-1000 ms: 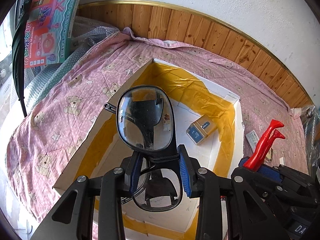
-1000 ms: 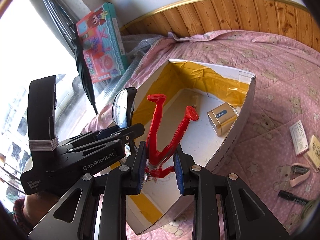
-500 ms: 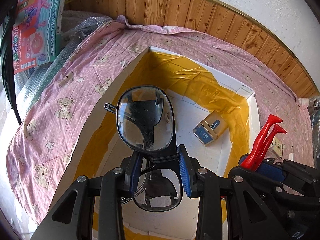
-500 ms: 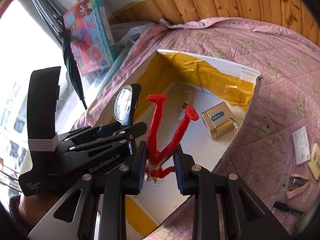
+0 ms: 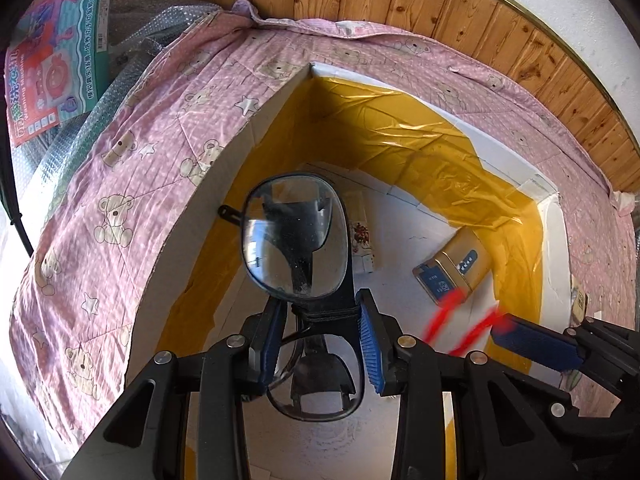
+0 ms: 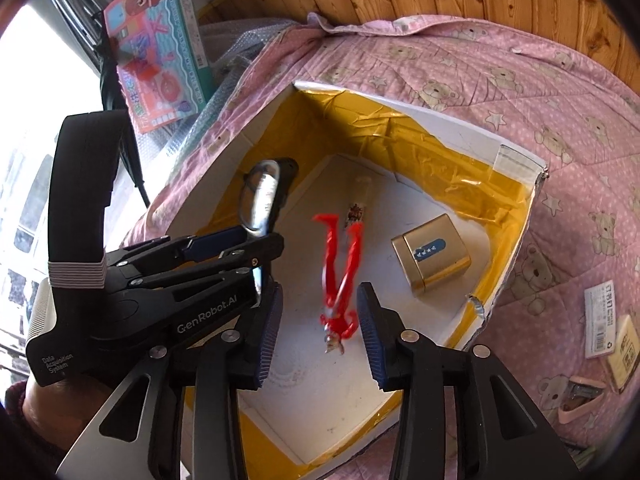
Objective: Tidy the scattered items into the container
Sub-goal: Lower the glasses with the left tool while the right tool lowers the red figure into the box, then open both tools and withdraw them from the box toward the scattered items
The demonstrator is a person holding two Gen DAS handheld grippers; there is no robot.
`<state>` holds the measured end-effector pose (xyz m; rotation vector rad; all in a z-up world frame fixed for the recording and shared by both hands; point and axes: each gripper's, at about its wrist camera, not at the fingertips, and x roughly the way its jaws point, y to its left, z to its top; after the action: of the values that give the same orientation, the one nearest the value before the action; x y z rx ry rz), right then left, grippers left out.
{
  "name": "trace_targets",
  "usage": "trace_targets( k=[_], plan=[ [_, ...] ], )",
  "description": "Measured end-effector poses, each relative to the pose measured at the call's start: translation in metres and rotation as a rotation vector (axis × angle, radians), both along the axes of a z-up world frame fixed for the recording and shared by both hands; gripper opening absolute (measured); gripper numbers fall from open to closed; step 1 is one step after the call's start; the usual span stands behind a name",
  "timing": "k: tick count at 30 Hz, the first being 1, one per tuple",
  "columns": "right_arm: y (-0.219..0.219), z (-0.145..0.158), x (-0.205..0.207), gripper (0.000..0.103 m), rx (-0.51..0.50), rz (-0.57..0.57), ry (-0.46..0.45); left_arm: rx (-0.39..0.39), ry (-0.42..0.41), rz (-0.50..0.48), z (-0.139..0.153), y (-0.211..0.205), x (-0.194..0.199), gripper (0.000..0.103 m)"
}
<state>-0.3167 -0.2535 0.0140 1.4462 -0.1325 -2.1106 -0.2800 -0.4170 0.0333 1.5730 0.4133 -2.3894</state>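
Blurred red figure (image 6: pixel 338 276) head-down inside yellow-lined box (image 6: pixel 432 152)

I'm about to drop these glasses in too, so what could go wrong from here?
The red figure, blurred between the open right gripper fingers, may bounce toward the gold tin. The glasses, clamped at the bridge by the left gripper, could scratch on either if released above them inside the box.

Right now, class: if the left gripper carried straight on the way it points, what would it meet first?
Probably the white floor of the box just beyond the glasses in the left gripper; depth is uncertain through the fisheye.
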Motion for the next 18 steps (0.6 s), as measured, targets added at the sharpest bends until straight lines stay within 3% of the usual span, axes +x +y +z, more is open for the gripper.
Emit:
trace_targets(
  k=[7,18],
  plan=[
    [0.022,0.012,0.006,0.041,-0.098,-0.085,0.027,0.006,0.045,0.006,0.016,-0.009,0.008,0.037],
    [0.032,0.009,0.042,0.041,-0.162,-0.086,0.008,0.047,0.090,0.001,0.034,0.001,0.040,0.037]
  ],
)
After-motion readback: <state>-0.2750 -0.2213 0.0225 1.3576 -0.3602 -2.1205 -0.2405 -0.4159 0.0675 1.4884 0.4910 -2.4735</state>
